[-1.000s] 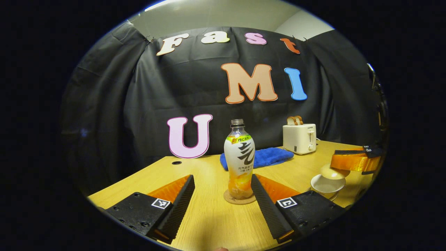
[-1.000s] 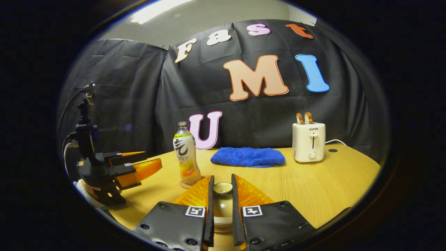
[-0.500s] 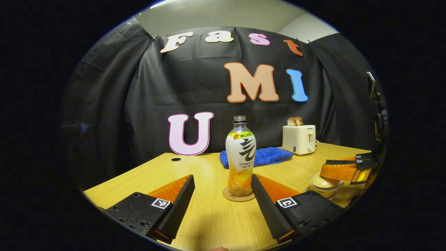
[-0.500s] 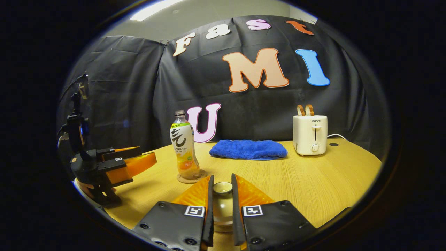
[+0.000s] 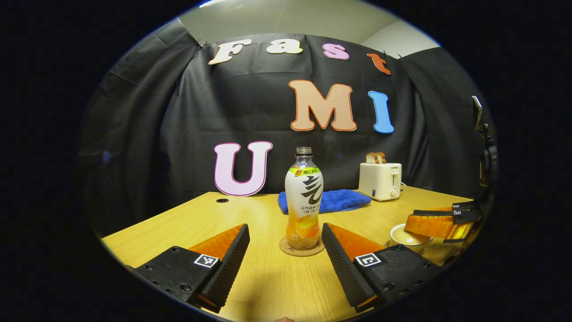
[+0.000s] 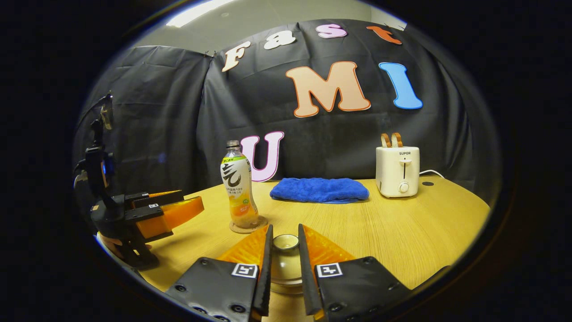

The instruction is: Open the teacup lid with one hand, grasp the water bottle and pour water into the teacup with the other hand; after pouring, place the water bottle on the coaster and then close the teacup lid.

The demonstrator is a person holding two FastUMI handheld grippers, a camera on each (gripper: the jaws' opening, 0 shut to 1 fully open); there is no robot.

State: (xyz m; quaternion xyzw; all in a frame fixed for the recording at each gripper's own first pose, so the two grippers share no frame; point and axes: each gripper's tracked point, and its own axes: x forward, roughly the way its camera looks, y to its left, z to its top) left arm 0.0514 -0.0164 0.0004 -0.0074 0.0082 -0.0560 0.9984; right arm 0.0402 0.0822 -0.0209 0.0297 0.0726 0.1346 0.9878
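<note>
A water bottle (image 5: 304, 201) with orange drink stands upright on a round cork coaster (image 5: 302, 247); the bottle (image 6: 240, 188) is back left in the right gripper view. My left gripper (image 5: 284, 228) is open just in front of the bottle, a finger on either side, touching nothing. It shows as the left gripper (image 6: 192, 201) at the left edge. The cream teacup lid (image 6: 286, 255) sits on the teacup (image 5: 404, 237). My right gripper (image 6: 284, 226) straddles the lid's knob (image 6: 286, 241), with its fingers a little off the knob. Its other view is the right gripper (image 5: 440, 221) over the cup.
A folded blue towel (image 6: 319, 190) lies at the back of the wooden table (image 6: 402, 237). A white toaster (image 6: 397, 172) with bread slices stands back right, its cable trailing beside a hole (image 6: 427, 183). Another hole (image 5: 222, 200) is back left.
The right gripper lowered the lid onto the teacup and its fingers have parted slightly. The left gripper stayed open and drew back a little from the bottle.
</note>
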